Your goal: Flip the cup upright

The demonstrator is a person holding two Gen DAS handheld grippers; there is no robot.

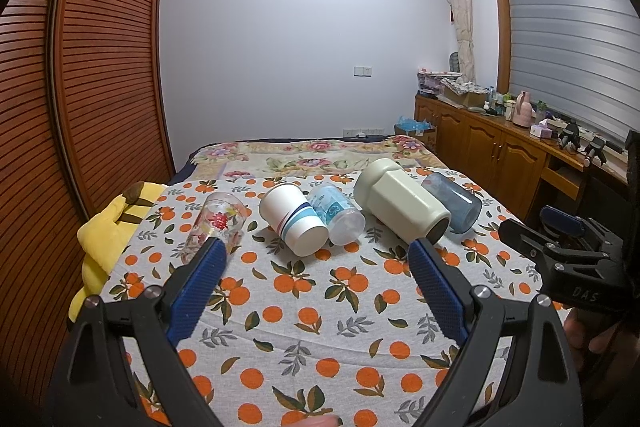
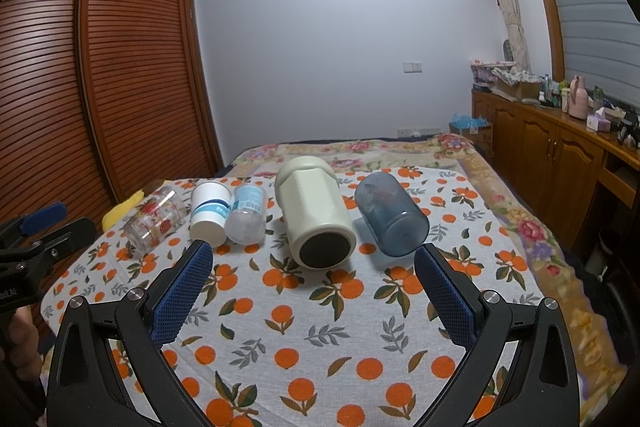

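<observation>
Several cups lie on their sides in a row on the orange-print cloth (image 1: 304, 307). From left: a clear glass with red flowers (image 1: 218, 223) (image 2: 154, 217), a white paper cup with blue stripes (image 1: 292, 217) (image 2: 210, 211), a clear plastic cup with a blue label (image 1: 338, 215) (image 2: 248, 213), a cream mug (image 1: 400, 205) (image 2: 316, 211), and a blue tumbler (image 1: 452, 203) (image 2: 390, 213). My left gripper (image 1: 318, 251) is open and empty, short of the paper cup. My right gripper (image 2: 314, 255) is open and empty, short of the cream mug.
The cloth covers a bed with a floral blanket (image 1: 312, 157) behind. A yellow plush (image 1: 108, 239) lies at the left edge. A slatted wardrobe (image 1: 92, 67) stands left, a wooden cabinet (image 1: 500, 155) with clutter right. The right gripper's body (image 1: 568, 259) shows in the left view.
</observation>
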